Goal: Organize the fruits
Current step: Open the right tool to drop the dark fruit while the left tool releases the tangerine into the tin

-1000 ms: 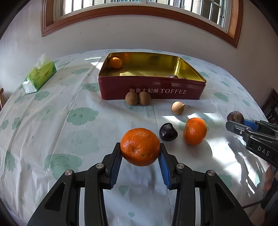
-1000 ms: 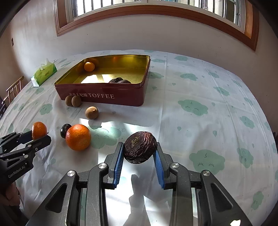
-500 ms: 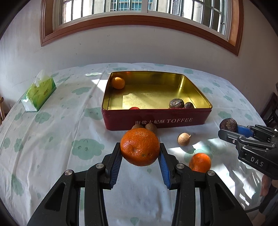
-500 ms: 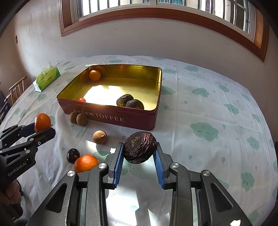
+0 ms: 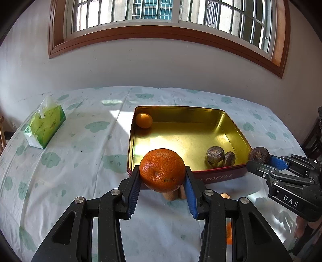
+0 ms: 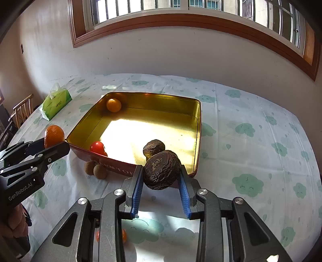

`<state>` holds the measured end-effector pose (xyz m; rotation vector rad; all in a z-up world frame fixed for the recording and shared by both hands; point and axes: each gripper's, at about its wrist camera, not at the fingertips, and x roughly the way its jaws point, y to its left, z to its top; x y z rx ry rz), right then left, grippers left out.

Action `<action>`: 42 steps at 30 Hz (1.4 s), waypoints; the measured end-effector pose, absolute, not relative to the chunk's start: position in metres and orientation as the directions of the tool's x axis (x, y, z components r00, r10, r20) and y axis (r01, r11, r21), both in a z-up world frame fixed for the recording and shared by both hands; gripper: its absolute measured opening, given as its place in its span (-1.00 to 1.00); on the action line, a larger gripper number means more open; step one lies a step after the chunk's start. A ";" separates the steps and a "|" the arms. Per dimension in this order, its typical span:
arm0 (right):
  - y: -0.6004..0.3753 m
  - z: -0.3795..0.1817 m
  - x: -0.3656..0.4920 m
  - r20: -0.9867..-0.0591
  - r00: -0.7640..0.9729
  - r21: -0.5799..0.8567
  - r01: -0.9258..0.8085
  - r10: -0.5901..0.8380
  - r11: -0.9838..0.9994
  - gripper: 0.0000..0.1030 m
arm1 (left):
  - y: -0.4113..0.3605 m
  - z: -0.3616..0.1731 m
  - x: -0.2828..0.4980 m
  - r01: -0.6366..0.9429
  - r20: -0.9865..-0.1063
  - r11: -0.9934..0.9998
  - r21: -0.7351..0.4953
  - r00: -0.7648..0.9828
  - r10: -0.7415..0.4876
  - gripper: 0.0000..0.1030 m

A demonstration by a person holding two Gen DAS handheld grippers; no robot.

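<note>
— Sunlight from the arched window (image 5: pixel 161 12) fell across the cloud-print cloth on the surface (image 5: pixel 80 153). What stood on it?

— One red toffee tin (image 6: pixel 198 129) with a gold inside, and a green tissue pack (image 5: pixel 45 128) well off to its left.

— And the left gripper (image 5: pixel 162 181)?

— Its blue pads were clamped on a large orange (image 5: pixel 162 169), held just in front of the tin's near wall.

— The right gripper (image 6: pixel 162 179)?

— Closed narrowly on a wrinkled dark passion fruit (image 6: pixel 162 170), held at the tin's near right corner.

— What was in the tin?

— A small orange (image 6: pixel 114 105) in the far left corner, a cherry tomato (image 6: pixel 97 147) against the near wall, and two more wrinkled fruits (image 5: pixel 215 154) near the right corner, touching.

— Outside it?

— Two brown round fruits (image 6: pixel 95 169) lay side by side just before the near wall, and another orange (image 6: pixel 122 235) showed partly under the right gripper.
</note>
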<state>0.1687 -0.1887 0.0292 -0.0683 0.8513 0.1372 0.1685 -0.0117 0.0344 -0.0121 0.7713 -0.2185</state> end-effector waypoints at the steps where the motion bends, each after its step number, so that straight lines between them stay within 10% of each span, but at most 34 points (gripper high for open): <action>1: -0.188 0.029 0.172 -0.753 0.651 -0.004 -0.149 0.095 0.989 -0.40 | -0.011 0.034 0.173 0.189 -0.691 0.977 -0.096 0.694 -0.202 -0.19; 42: -0.190 -0.008 0.270 -0.813 0.576 0.000 -0.137 0.080 0.991 -0.37 | -0.034 -0.010 0.272 0.171 -0.794 0.985 -0.011 0.598 -0.113 -0.17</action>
